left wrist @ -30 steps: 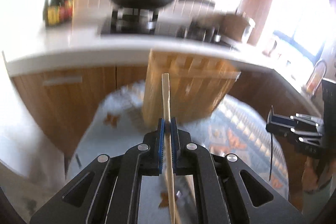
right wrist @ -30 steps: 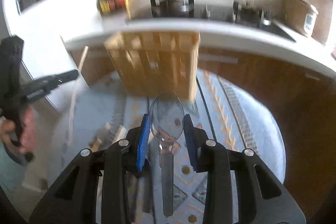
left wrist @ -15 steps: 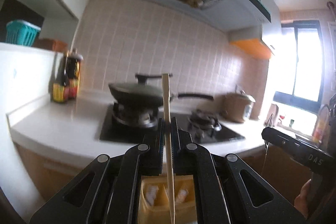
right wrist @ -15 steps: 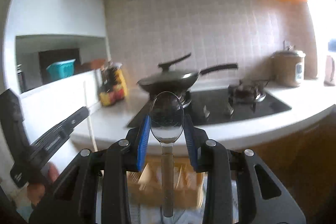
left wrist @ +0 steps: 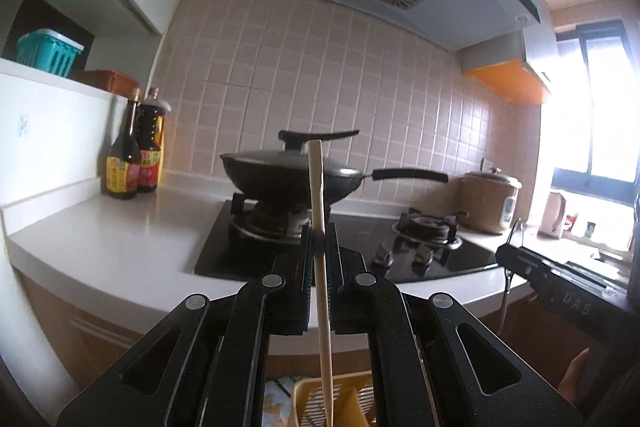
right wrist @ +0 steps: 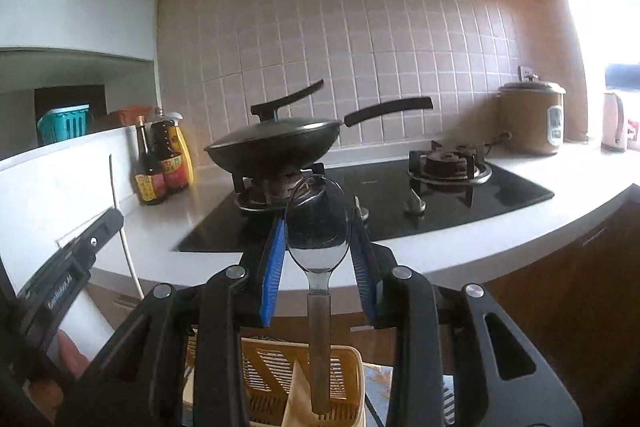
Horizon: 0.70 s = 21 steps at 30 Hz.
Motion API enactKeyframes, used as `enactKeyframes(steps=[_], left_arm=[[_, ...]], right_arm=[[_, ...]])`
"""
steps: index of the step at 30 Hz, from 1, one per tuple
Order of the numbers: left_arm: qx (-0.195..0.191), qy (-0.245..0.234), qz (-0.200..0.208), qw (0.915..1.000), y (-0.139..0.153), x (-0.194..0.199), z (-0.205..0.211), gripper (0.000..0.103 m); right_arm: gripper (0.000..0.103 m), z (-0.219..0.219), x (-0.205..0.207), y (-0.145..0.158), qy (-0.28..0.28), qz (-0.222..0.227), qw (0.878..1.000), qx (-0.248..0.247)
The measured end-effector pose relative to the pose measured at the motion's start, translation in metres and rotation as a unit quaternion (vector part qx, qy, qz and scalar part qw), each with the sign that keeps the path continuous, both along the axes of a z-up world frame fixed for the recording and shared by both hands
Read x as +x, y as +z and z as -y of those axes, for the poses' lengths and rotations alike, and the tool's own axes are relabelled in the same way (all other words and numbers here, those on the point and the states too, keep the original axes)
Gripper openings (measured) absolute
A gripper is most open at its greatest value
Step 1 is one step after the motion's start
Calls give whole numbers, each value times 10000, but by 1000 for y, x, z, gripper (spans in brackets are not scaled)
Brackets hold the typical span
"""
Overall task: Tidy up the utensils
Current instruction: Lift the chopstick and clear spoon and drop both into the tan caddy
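I hold the chopstick [left wrist: 320,247] upright in my left gripper [left wrist: 318,259], jaws clenched on it, and the spoon [right wrist: 318,251] in my right gripper [right wrist: 318,259], handle down, both over the yellow basket [right wrist: 276,379] so they can drop in.

Yellow slotted basket [right wrist: 276,383], black wok [left wrist: 288,175], pink gridded wall tiles [right wrist: 360,39].

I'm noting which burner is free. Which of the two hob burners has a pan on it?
The left burner, nearer the sauce bottles, carries the lidded black wok. The right burner, toward the rice cooker, is bare.
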<state>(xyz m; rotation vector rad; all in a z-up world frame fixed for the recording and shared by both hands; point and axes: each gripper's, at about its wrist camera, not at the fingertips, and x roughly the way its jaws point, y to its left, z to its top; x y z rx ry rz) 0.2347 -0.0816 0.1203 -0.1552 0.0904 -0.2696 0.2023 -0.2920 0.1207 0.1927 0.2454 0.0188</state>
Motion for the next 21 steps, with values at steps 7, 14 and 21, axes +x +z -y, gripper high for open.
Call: enactKeyframes(steps=[7,14,21], left_arm=[[123,42,-109,9999,-19,3,-1,4],[160,-148,-261,9994,-28,-6,-10,5],[103,-378,-391,9985,-23,-28,-28,15]], right_arm=[[30,1,2,-23,-4,-81,10000,5],[30,-5,-12,-39,26,-285,9996,-61],[33,5,-37,-33,187,-496,9985,154]])
